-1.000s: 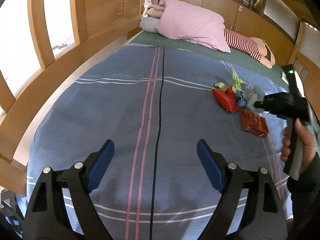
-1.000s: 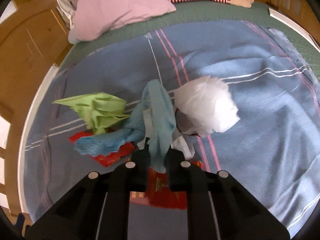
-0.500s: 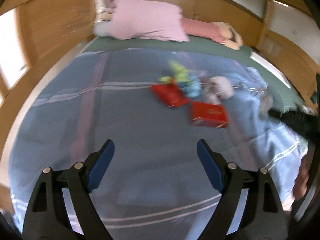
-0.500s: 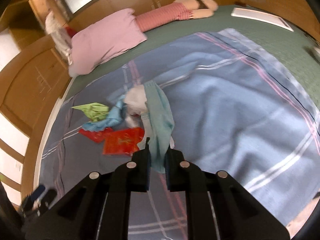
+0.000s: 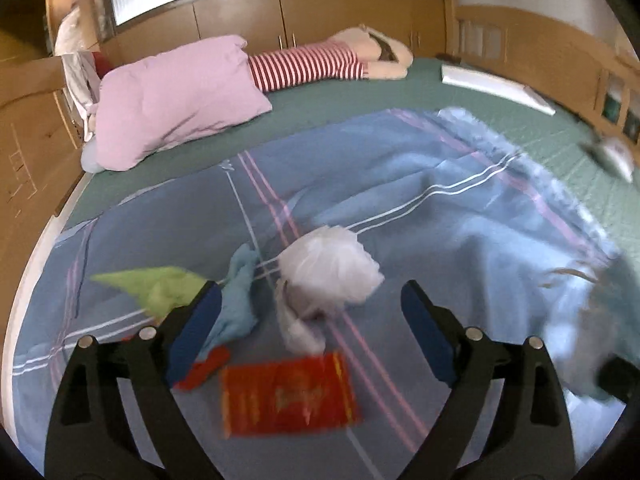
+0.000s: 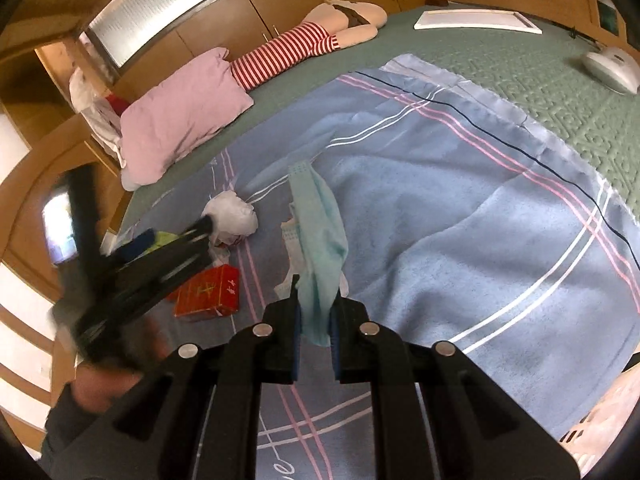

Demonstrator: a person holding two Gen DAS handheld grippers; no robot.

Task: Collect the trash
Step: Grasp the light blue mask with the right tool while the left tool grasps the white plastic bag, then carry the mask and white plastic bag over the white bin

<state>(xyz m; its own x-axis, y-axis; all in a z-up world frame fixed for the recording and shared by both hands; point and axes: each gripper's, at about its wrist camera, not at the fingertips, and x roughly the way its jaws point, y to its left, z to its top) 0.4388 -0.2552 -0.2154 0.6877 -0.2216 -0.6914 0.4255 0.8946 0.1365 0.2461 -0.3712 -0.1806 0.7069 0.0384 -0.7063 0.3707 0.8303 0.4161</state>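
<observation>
The right hand-held gripper [image 6: 314, 316] pinches the light-blue mask [image 6: 320, 248] above the blue blanket [image 6: 460, 216]; the left hand-held gripper [image 5: 310, 320], spread, should close squarely around the white wad [image 5: 330, 276], just beyond the red packet [image 5: 286, 394].

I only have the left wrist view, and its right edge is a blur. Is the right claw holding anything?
Observer: Yes. The right claw is shut on a pale blue mask, with white straps trailing beside it.
Operator: The red packet near my left claw looks flat. Is it?
Observer: No. The right wrist view shows it as a box with depth, with gold characters on its top face.
Operator: And the white smear at far right?
Observer: A white rounded gadget resting on the green bedcover, off the blanket.
</observation>
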